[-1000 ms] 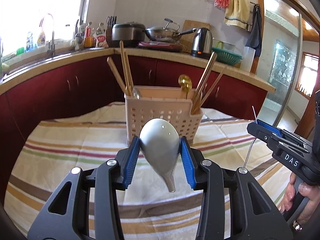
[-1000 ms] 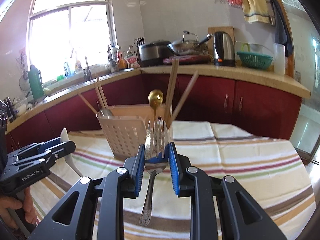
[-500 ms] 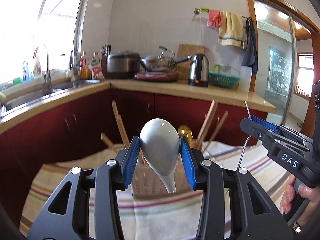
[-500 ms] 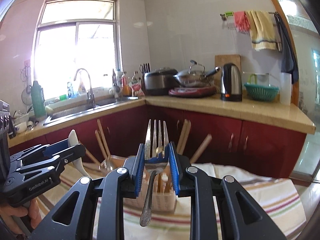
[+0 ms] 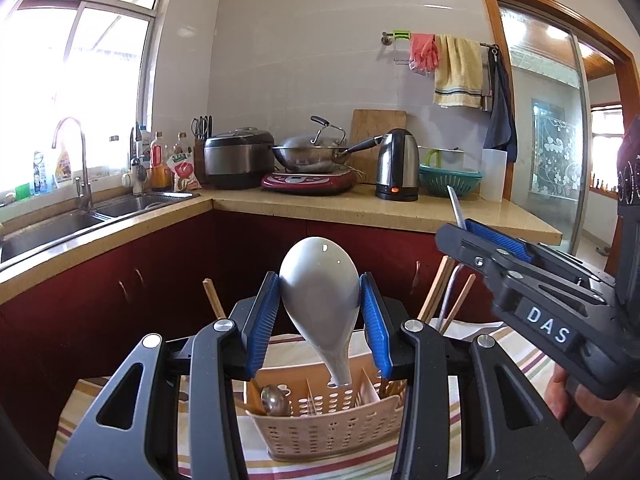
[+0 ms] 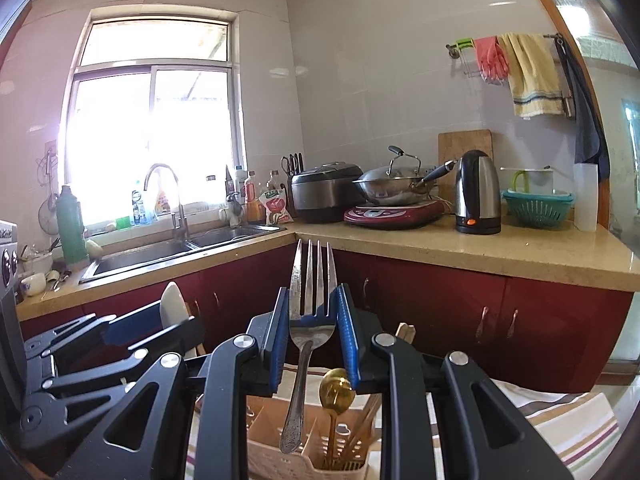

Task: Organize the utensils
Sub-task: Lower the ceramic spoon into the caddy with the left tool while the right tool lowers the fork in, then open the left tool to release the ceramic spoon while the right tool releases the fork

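Note:
My left gripper (image 5: 319,312) is shut on a white ceramic spoon (image 5: 320,292), bowl up, handle hanging over the beige perforated utensil basket (image 5: 324,432). My right gripper (image 6: 313,330) is shut on a steel fork (image 6: 311,304), tines up, its handle tip hanging just above the basket (image 6: 280,456). The basket holds wooden chopsticks (image 5: 438,296), a metal spoon (image 5: 274,400) and a gold spoon (image 6: 336,394) in separate compartments. Each gripper shows in the other's view, the right gripper (image 5: 520,280) at right and the left gripper (image 6: 100,344) at left.
The basket stands on a striped cloth (image 6: 572,424) over a table. Behind runs a red cabinet counter (image 5: 400,210) with a sink (image 5: 60,224), rice cooker, wok and kettle (image 5: 396,168). A person's hand (image 5: 564,396) holds the right gripper's handle.
Both grippers have risen and moved forward over the basket, still holding spoon and fork. The basket has dropped from mid-frame to just beneath the hanging handles.

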`<state>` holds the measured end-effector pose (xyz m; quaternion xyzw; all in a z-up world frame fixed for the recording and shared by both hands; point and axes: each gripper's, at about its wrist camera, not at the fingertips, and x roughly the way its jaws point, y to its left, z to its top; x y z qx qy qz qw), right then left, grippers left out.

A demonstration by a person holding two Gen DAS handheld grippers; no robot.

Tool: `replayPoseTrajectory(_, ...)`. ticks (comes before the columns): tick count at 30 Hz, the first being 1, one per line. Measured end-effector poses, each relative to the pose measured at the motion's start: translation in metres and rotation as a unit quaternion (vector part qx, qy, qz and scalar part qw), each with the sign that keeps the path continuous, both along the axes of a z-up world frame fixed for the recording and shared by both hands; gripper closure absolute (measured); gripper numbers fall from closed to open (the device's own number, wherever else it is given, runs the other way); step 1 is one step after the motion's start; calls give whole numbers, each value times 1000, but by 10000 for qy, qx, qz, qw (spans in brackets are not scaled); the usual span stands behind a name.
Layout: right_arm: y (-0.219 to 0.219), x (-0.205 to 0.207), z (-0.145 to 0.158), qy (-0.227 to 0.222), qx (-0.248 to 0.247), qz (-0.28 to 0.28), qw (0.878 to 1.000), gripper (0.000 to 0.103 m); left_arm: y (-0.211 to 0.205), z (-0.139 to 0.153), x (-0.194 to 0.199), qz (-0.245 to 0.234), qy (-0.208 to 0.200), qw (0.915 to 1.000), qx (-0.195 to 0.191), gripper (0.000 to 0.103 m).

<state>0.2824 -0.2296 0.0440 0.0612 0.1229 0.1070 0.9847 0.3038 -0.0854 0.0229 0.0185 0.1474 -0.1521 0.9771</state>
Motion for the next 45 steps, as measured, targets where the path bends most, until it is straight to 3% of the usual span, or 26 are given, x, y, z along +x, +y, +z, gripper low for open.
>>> replayPoseTrajectory(14, 11, 30, -32, 245, 34, -29, 9997, 79, 2, -31, 30, 104, 205, 9995, 202, 63)
replayPoseTrajectory(36, 29, 46, -78, 677, -164, 104, 9975, 79, 13, -51, 32, 208, 183, 9988, 409, 63)
replayPoseTrajectory(45, 33, 47, -89, 823, -252, 173, 9961, 79, 9, -67, 38, 155, 406, 9980, 455, 63)
